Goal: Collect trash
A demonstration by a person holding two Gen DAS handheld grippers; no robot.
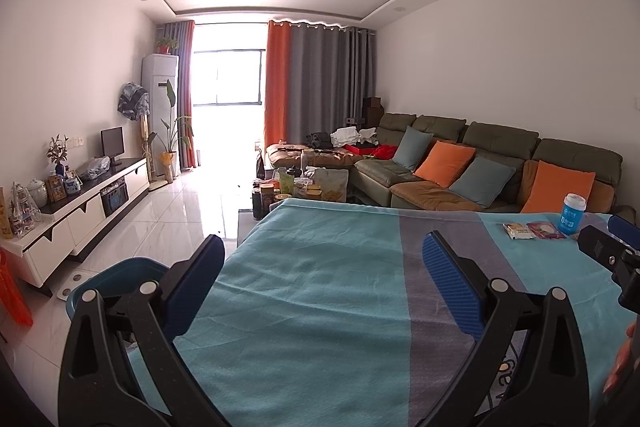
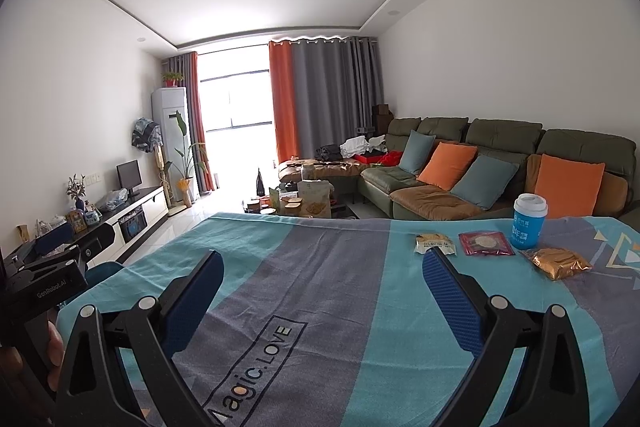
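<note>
Beside upright blue cup (image 2: 529, 222), gold wrapper (image 2: 561, 262) lengthwise left-right.

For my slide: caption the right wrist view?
Open right tool above blanket-covered table; blue cup and three wrappers ahead.

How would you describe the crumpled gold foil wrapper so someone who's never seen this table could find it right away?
Start at the table covered with the teal and grey striped cloth and look to its far right side, where a blue paper cup with a white lid stands. The crumpled gold foil wrapper lies just in front of that cup. Unlike the flat red packet and yellowish packet beside it, it is shiny, gold and puffy.
</note>
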